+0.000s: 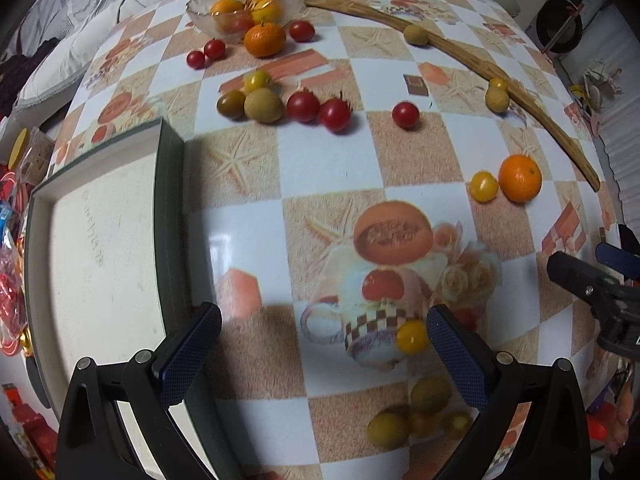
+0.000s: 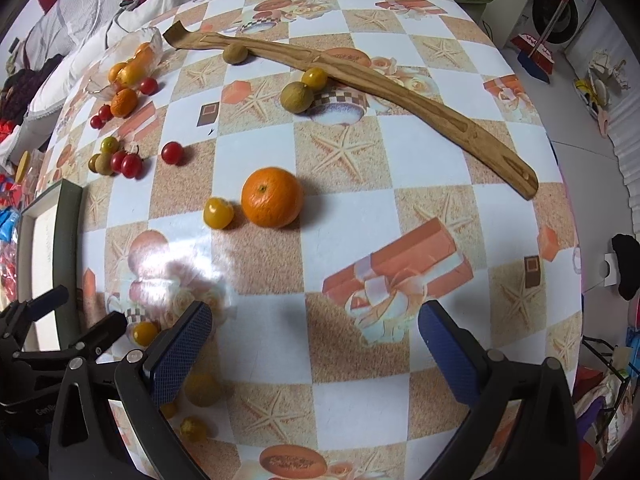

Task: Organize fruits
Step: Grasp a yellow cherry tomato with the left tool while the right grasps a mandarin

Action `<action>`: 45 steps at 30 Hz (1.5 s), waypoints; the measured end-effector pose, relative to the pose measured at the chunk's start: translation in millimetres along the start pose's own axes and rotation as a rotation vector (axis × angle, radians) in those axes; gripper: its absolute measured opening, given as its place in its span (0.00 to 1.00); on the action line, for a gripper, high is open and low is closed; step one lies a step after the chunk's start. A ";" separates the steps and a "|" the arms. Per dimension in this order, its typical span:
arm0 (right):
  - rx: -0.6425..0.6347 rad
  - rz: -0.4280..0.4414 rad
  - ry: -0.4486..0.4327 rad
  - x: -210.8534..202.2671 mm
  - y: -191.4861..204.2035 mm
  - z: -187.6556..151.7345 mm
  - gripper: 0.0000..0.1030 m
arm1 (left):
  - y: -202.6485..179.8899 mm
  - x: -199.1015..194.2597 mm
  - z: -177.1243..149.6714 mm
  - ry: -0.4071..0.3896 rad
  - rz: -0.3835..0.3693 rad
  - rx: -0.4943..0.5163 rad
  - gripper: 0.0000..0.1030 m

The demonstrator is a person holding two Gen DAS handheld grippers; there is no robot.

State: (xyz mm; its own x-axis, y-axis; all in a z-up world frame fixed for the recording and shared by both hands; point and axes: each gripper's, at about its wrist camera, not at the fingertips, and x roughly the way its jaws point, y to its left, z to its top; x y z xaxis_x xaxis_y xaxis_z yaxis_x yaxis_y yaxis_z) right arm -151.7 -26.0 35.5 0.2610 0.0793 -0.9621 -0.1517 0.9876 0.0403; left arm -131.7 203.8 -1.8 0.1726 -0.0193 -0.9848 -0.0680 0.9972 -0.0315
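Fruits lie scattered on a checked tablecloth. My left gripper [image 1: 320, 340] is open and empty, hovering over the table; a yellow tomato [image 1: 412, 337] sits just inside its right finger. My right gripper [image 2: 316, 344] is open and empty, with an orange [image 2: 272, 197] and a yellow tomato [image 2: 218, 212] ahead of it. A glass bowl [image 1: 200, 10] at the far left holds oranges. A cluster of red tomatoes [image 1: 318, 110] and greenish fruits [image 1: 264, 105] lies mid-table. An empty white tray [image 1: 100, 248] with a dark rim lies to the left.
A long curved wooden piece [image 2: 360, 76] lies across the far side, with small round fruits [image 2: 297, 97] against it. Several greenish fruits [image 1: 428, 396] lie under my left gripper. The right gripper shows at the left view's right edge [image 1: 592, 280]. Clutter lies beyond the table's left edge.
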 end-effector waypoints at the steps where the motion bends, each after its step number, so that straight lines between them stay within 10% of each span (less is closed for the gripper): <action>1: -0.001 0.004 -0.001 1.3 0.1 2.1 1.00 | -1.1 0.6 4.2 -0.003 0.001 -0.001 1.00; 11: -0.038 0.022 0.007 11.7 -4.2 7.9 0.98 | -18.6 -4.5 -15.8 -0.013 -0.029 0.066 1.00; 23: -0.087 0.046 0.012 28.4 3.5 21.2 0.88 | -31.0 12.6 -26.0 0.022 -0.030 0.095 0.66; 33: -0.128 0.064 -0.006 48.0 14.6 50.1 0.78 | -53.2 15.4 -31.5 -0.006 0.000 0.102 0.66; 38: -0.174 0.071 -0.037 50.5 25.0 61.5 0.41 | -70.3 10.6 -25.9 -0.018 -0.010 0.115 0.43; 41: -0.150 0.093 -0.029 50.1 25.3 64.4 0.41 | -75.0 6.3 -25.7 -0.024 -0.023 0.115 0.23; 45: -0.099 0.124 -0.025 46.7 18.3 59.2 0.41 | -62.4 0.8 -27.0 -0.012 -0.097 0.057 0.22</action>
State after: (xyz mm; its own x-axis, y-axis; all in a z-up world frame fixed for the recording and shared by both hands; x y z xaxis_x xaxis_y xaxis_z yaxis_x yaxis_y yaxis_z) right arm -85.9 3.8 7.4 0.2581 0.2047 -0.9442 -0.2768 0.9520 0.1307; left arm -153.9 139.6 -5.2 0.1879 -0.1158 -0.9753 0.0053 0.9931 -0.1169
